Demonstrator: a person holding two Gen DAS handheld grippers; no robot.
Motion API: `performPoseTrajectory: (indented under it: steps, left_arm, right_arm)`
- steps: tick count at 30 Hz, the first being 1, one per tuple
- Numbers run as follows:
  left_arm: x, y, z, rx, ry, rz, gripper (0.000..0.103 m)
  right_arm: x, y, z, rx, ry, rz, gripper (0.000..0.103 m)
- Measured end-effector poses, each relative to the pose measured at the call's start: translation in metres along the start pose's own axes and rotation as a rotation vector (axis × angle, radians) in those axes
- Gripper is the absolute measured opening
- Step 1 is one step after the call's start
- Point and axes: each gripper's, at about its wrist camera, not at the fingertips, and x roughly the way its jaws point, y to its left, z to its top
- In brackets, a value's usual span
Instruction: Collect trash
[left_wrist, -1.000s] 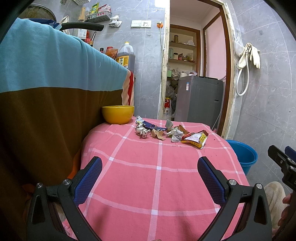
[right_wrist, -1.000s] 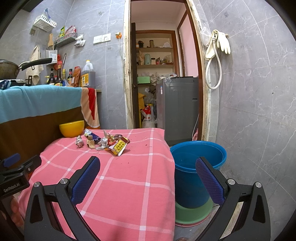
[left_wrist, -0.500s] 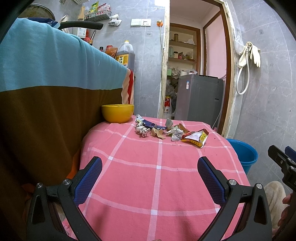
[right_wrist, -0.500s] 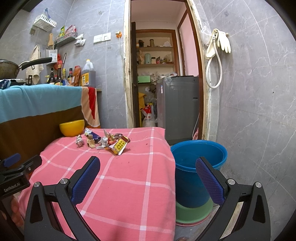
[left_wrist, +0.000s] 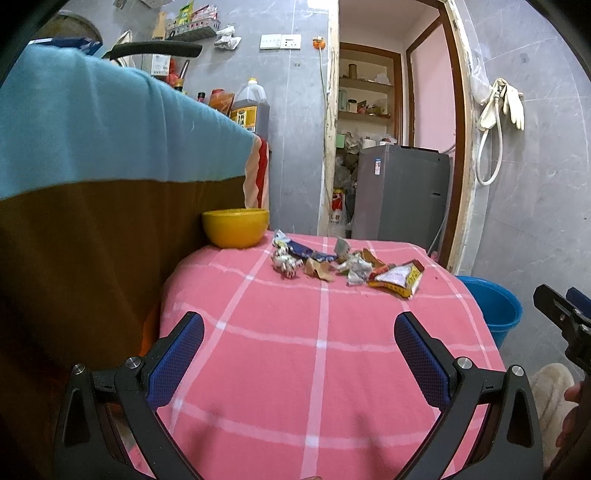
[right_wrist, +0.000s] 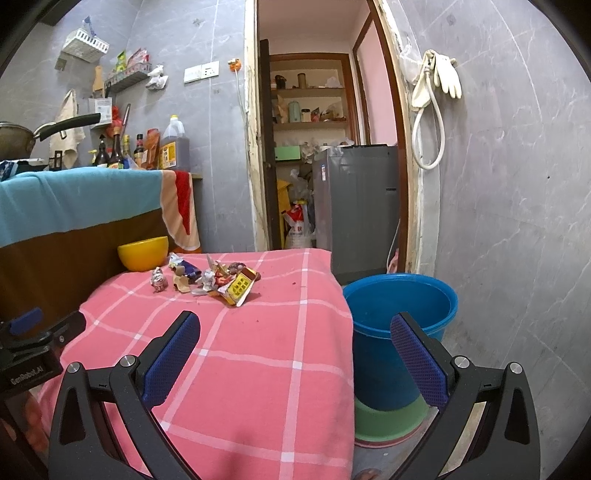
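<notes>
Fingers on my left gripper (left_wrist: 299, 354) and right gripper (right_wrist: 295, 350) are spread wide, holding nothing. The trash (left_wrist: 347, 264) lies heaped at the table's (left_wrist: 280, 369) far end, bucket (right_wrist: 400, 314) beside it. I'm at the approach; next I'd reach forward for a wrapper.

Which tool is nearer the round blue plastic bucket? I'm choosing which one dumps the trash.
Right. The right tool hangs at the table edge beside the blue bucket; the left tool sits over the table, farther away.

- Bare pink tablecloth (left_wrist: 321, 354) is left open near; the far end is taken by scattered trash (left_wrist: 347, 266) and a yellow bowl (left_wrist: 235, 228).
- The left is walled by a draped cloth (left_wrist: 92, 177).
- The right edge is flanked by a blue bucket (right_wrist: 400, 314).
</notes>
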Motion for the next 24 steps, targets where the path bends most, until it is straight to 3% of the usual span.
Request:
performPoseTrajectory:
  steps: [8,18,24]
  left_arm:
    - [0.030,0.006,0.032,-0.009,-0.031,0.030,0.101]
    - [0.087,0.031,0.067,-0.055,-0.020,0.071,0.101]
    - [0.129,0.037,0.078,-0.022,0.054,0.047,0.101]
  right_arm:
    - [0.028,0.000,0.022,-0.008,-0.020,0.052,0.103]
    - [0.093,0.008,0.058,-0.027,-0.013,0.113,0.103]
    - [0.131,0.016,0.066,-0.031,0.035,0.152,0.103]
